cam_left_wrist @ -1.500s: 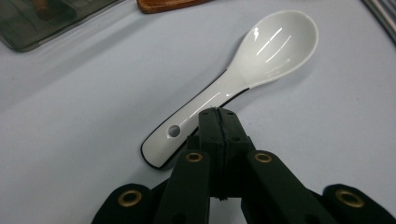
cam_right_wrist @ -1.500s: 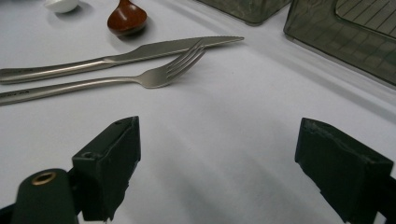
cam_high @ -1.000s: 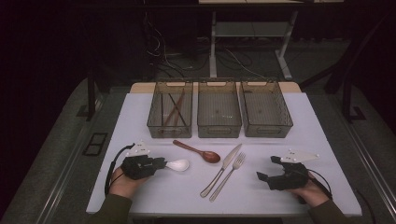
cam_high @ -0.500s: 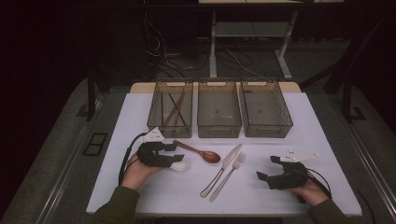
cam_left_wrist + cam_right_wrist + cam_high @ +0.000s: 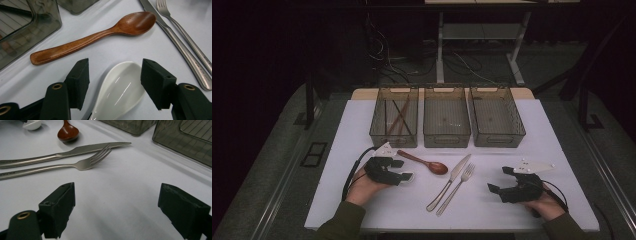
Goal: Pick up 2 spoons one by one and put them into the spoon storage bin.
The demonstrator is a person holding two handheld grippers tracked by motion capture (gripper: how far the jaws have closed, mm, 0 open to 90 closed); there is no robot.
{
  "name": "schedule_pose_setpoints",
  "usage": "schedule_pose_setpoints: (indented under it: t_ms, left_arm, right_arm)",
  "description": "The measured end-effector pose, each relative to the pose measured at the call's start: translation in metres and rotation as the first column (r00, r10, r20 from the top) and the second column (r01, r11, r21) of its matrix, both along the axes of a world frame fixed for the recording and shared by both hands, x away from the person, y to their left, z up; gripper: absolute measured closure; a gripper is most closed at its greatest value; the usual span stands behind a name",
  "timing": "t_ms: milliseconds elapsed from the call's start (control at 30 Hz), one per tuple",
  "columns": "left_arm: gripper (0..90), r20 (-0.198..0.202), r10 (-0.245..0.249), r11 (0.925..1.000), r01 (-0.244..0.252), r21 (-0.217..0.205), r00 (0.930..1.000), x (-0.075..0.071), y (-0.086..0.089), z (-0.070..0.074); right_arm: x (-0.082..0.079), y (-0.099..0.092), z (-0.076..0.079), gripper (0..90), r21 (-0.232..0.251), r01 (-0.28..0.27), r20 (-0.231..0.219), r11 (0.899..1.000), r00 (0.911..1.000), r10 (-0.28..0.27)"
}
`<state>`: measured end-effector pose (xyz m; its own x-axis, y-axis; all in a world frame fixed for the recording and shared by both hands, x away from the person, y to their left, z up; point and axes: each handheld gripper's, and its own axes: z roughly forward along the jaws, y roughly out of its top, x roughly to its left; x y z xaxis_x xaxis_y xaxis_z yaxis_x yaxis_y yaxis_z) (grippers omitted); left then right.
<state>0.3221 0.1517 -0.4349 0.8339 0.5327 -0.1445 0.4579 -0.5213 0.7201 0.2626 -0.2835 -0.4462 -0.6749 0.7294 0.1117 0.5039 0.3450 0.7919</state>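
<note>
While our left gripper (image 5: pixel 113 86) has just been opening, its pads stand clear of the white spoon (image 5: pixel 120 87) lying between them on the table (image 5: pixel 362 130). Our right gripper (image 5: pixel 116 211) gapes, holding nothing. Beyond lie the wooden spoon (image 5: pixel 92 37), knife (image 5: pixel 449 182) and fork (image 5: pixel 455 187).

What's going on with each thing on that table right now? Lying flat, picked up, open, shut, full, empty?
White spoon: lying on the table, between the open jaws, not gripped.
Left gripper: open, jaws have just been widening.
Right gripper: open, nothing between its jaws.
Wooden spoon: lying flat, untouched.
Knife: lying flat.
Fork: lying flat beside the knife.
Left bin: holds chopsticks.
Middle bin: looks empty.
Right bin: looks empty.
</note>
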Motion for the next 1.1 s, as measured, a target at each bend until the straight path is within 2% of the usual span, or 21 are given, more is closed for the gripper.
schedule_pose_setpoints:
  t_ms: [367,433,500,833,1000,1067,1100]
  left_arm:
    - [38.8,-0.005,-0.039,0.9981,0.039,0.047,0.9992,0.0004,-0.0043,-0.0055]
    - [39.1,-0.009,-0.033,0.9985,0.034,0.044,0.9994,-0.0005,-0.0054,-0.0061]
    - [39.6,-0.006,-0.054,0.9964,0.054,0.065,0.9985,-0.0003,-0.0051,-0.0058]
    - [50.0,-0.01,-0.108,0.9897,0.108,0.093,0.9941,-0.0048,-0.005,-0.0054]
    - [55.3,-0.005,-0.125,0.9859,0.125,0.112,0.9921,-0.0072,-0.0048,-0.0046]
    - [57.5,-0.006,-0.119,0.987,0.119,0.108,0.9929,-0.0087,-0.0039,-0.0049]
    - [58.6,-0.005,-0.13,0.9844,0.13,0.119,0.9915,-0.0086,-0.0025,-0.0044]
  right_arm:
    - [-0.0001,-0.0003,-0.0002,14.0,-0.006,-0.004,0.001,1.0,1.0,0.004]
    - [-0.0002,-0.0002,-0.0003,13.9,-0.007,-0.005,0.002,1.0,1.0,0.005]
    - [-0.0003,-0.0002,-0.0003,14.0,-0.008,-0.006,0.002,1.0,1.0,0.006]
    - [-0.0008,-0.0009,-0.0002,14.0,-0.013,-0.011,0.004,1.0,0.9999,0.011]
    - [-0.0007,-0.0016,-0.0002,14.0,-0.013,-0.009,0.007,1.0,0.9999,0.01]
    - [-0.0008,-0.0017,-0.0002,14.0,-0.013,-0.011,0.008,1.0,0.9999,0.011]
    - [-0.0007,-0.0018,-0.0002,14.0,-0.014,-0.011,0.009,1.0,0.9999,0.011]
